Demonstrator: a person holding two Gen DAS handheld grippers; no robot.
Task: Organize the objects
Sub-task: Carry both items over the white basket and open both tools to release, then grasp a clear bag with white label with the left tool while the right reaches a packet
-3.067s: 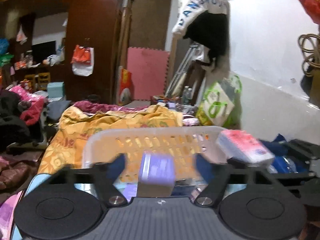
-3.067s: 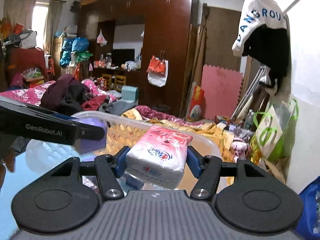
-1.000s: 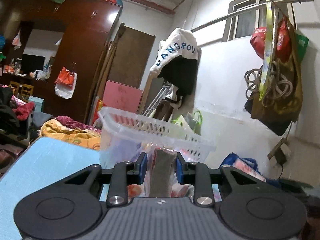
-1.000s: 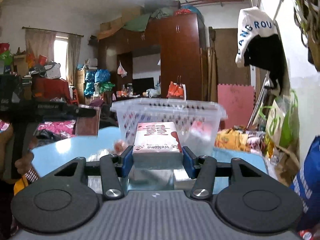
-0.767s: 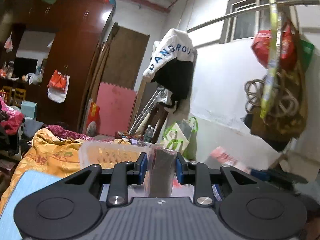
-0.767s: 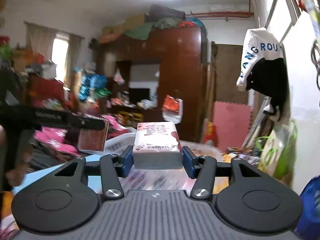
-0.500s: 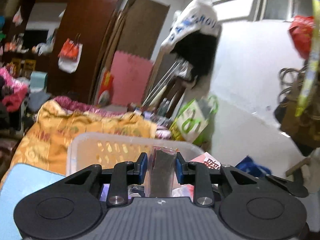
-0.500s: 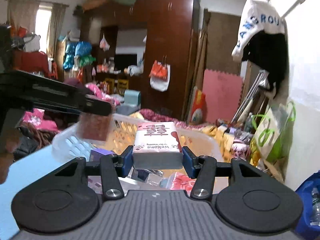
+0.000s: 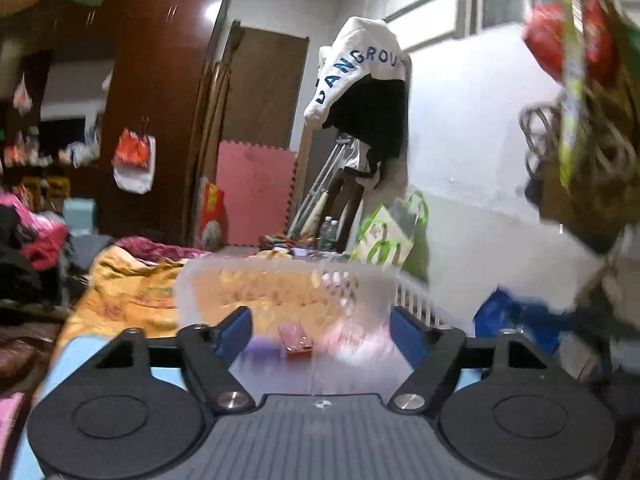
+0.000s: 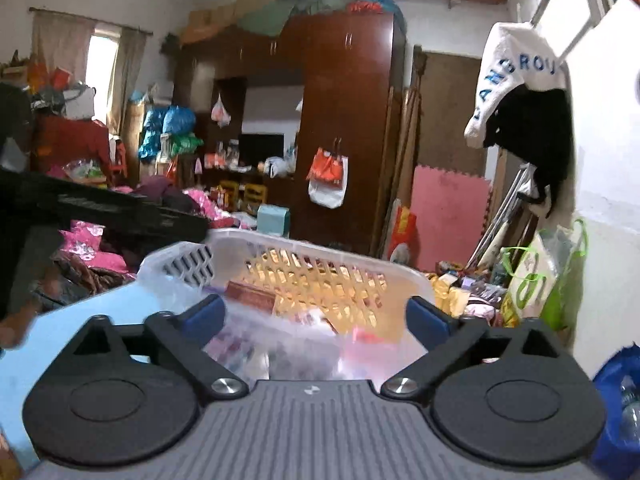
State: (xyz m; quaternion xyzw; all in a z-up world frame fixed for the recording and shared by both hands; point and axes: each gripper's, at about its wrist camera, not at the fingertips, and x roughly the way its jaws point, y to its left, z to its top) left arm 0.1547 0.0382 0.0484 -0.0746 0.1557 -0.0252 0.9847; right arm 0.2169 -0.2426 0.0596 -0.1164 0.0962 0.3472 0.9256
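- Standing wide apart, the blue fingers of the left gripper [image 9: 320, 330] hold nothing.
- Right gripper [image 10: 316, 316]: likewise spread wide, nothing held.
- Just beyond both grippers, a translucent white basket [image 10: 320, 250] rests on the light blue table [image 10: 80, 320].
- Inside the basket: a brown box [image 10: 250, 296] at the left; a small red packet [image 9: 296, 340]; other contents blurred.
- Far behind the basket: a dark wooden wardrobe [image 10: 344, 120].
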